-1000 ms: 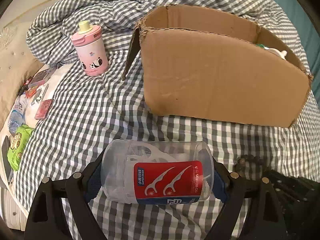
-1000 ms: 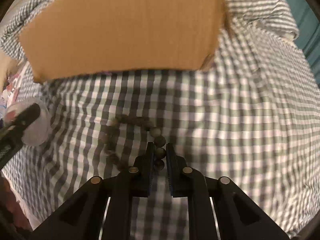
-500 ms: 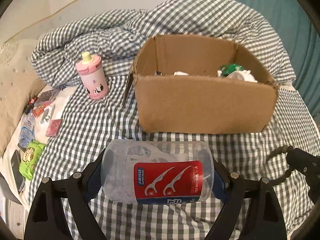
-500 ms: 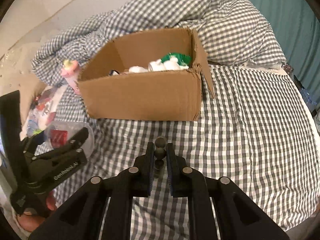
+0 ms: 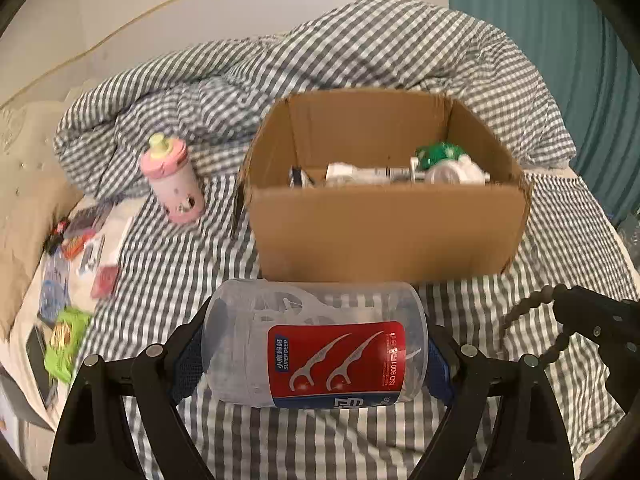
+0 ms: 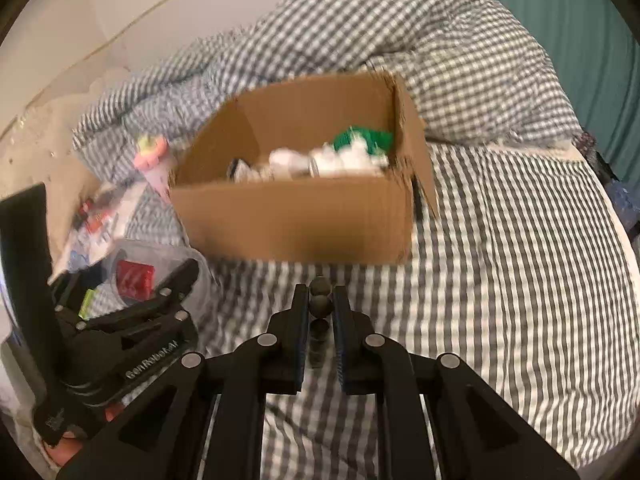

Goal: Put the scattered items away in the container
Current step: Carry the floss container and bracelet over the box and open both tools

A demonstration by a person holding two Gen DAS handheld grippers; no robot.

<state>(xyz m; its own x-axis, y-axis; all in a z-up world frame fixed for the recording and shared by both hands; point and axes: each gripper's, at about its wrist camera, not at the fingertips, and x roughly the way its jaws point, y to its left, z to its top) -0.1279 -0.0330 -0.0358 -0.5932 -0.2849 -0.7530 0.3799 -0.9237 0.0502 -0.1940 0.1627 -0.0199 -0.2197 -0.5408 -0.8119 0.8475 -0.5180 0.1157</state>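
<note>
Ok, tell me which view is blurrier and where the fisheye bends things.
Right wrist view: blurrier, the cardboard box and pink bottle smeared. Left wrist view: sharper, the floss jar label readable; slight blur on packets at left. Both: dark rounded corners, the checked bedding lines curving near the edges.

Home bedroom: bed (image 5: 168,280), rumpled checked duvet (image 5: 360,48), teal curtain (image 5: 560,40).

Bead string (image 6: 320,300) between closed jaws, cardboard box (image 6: 296,224) beyond.
</note>
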